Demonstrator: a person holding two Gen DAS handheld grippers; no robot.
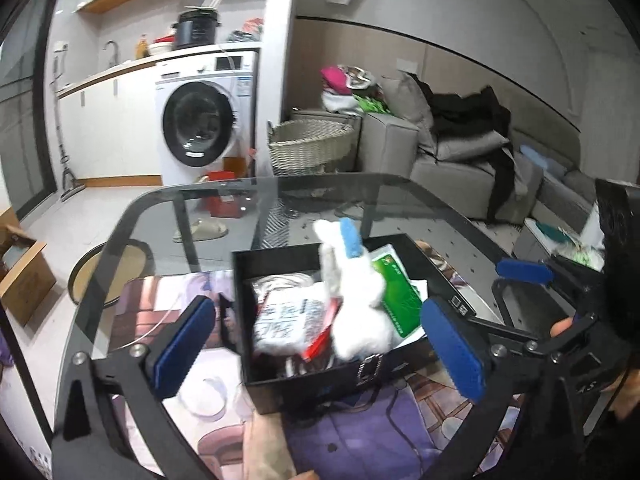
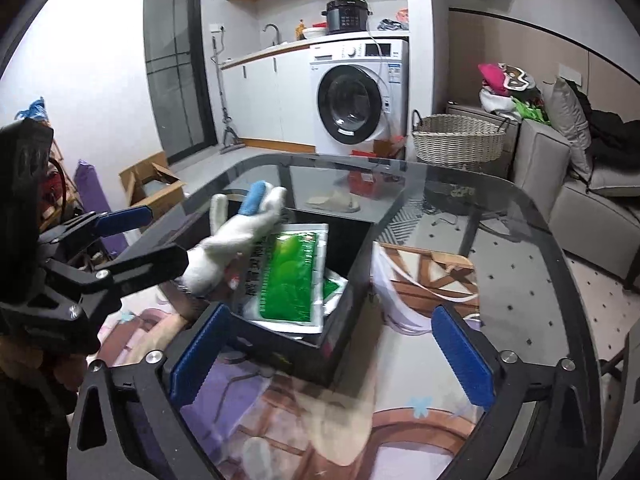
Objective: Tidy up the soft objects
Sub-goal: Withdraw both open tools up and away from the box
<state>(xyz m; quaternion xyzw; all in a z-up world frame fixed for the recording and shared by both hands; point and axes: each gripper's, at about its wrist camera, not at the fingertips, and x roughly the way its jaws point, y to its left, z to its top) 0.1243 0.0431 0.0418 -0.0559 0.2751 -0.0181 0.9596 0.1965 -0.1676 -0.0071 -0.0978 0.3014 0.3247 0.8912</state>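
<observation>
The glass table (image 2: 520, 248) carries a black box (image 1: 320, 388) on a printed mat (image 2: 320, 420). A white glove (image 1: 356, 304) lies in the box, fingers sticking up over green packets (image 2: 290, 276). Both grippers, left (image 1: 320, 344) and right (image 2: 330, 354), flank the box, released wide, holding nothing.

The glass table (image 2: 500, 240) carries one open black box (image 1: 320, 392) holding one white plush rabbit (image 1: 360, 320), two green packets (image 2: 292, 280) and one printed white pouch (image 1: 288, 316), while behind stand one washing machine (image 1: 204, 116) and one wicker basket (image 2: 458, 140).
</observation>
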